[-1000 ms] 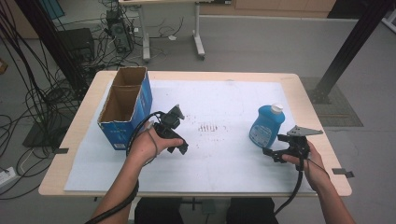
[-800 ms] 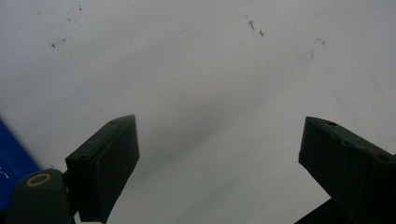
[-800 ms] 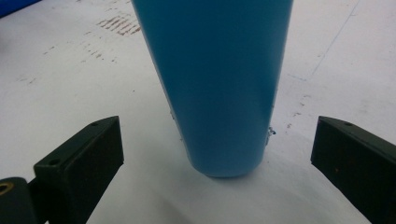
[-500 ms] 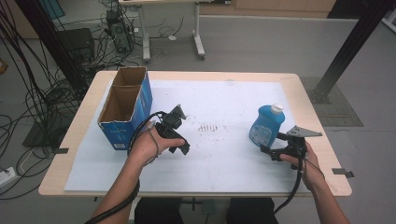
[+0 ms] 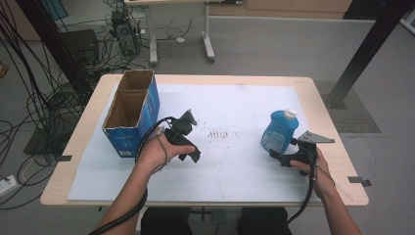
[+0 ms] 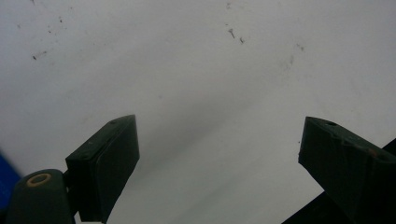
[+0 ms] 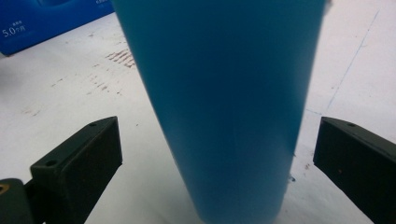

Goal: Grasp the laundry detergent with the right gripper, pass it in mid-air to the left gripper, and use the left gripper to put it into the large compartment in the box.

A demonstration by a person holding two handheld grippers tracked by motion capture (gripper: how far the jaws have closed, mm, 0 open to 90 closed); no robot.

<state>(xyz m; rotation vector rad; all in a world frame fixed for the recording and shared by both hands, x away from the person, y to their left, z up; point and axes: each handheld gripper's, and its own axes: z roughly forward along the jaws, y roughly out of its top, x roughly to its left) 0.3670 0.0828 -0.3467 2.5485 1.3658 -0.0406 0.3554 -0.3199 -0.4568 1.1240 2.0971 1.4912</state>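
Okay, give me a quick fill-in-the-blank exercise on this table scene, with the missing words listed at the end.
1. The blue bottle stands upright and wears a ____ cap.
2. The jaws of the right gripper stand ____ on either side of the bottle, not touching it.
3. The cardboard box near the left gripper has its top ____.
4. Between its jaws the left gripper holds ____.

Missing words: white; open; open; nothing
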